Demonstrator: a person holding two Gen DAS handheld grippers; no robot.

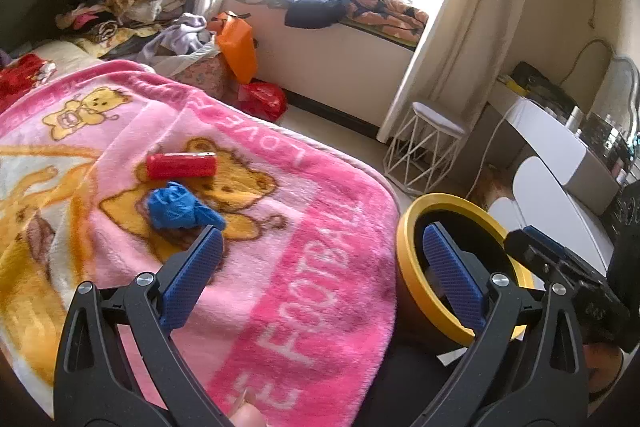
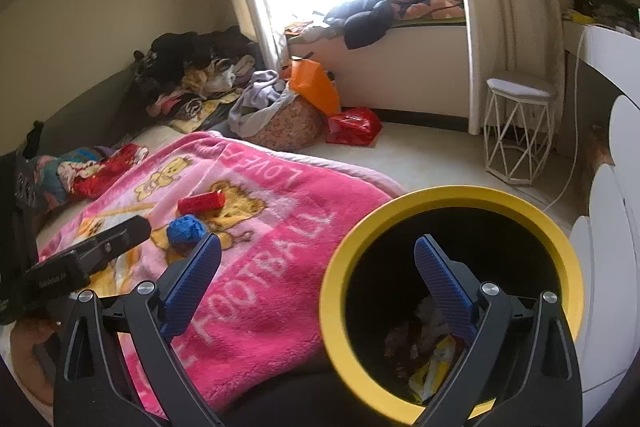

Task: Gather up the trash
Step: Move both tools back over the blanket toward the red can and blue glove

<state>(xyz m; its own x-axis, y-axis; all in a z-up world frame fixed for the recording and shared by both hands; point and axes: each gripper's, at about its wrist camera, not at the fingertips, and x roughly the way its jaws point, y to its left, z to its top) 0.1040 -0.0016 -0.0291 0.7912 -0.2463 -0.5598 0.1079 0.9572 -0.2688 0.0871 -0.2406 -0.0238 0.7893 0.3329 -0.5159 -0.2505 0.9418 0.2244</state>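
Note:
A crumpled blue wad (image 1: 182, 206) and a red box (image 1: 181, 165) lie on the pink bear blanket (image 1: 304, 267); both also show in the right wrist view, the wad (image 2: 186, 229) and the box (image 2: 201, 202). A yellow-rimmed black bin (image 2: 452, 303) stands beside the bed with trash inside, and it shows in the left wrist view too (image 1: 460, 267). My left gripper (image 1: 324, 239) is open and empty, just short of the wad. My right gripper (image 2: 318, 247) is open and empty, its right finger over the bin's mouth.
A white wire stool (image 2: 518, 131) stands on the floor by the curtain. Red (image 2: 354, 126) and orange (image 2: 314, 87) bags and a clothes pile (image 2: 200, 75) lie beyond the bed. A white desk (image 1: 560, 147) is at the right.

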